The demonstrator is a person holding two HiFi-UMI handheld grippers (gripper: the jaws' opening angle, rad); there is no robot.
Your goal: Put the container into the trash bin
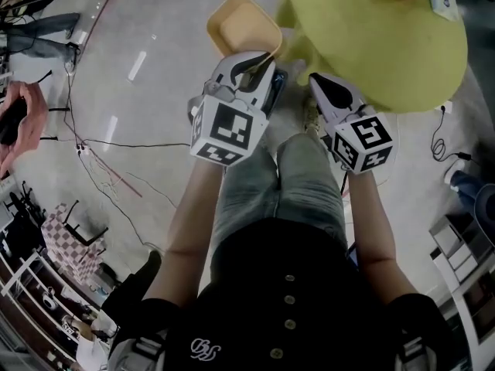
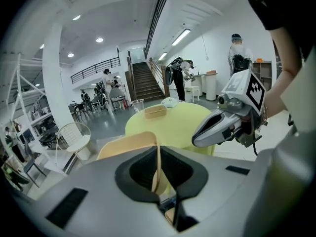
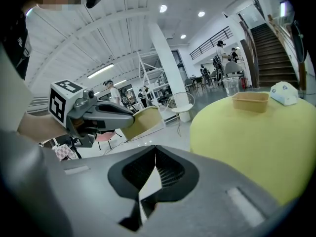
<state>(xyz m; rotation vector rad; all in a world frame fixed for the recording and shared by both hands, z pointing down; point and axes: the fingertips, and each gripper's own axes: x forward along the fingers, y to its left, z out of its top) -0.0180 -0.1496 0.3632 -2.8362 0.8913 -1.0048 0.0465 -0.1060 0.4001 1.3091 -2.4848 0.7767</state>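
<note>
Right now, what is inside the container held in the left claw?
Nothing shows inside the container: its floor looks bare in the head view. The left claw covers the near edge, so that bit cannot be checked.

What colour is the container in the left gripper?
The container is pale tan; the head view shows it best.
</note>
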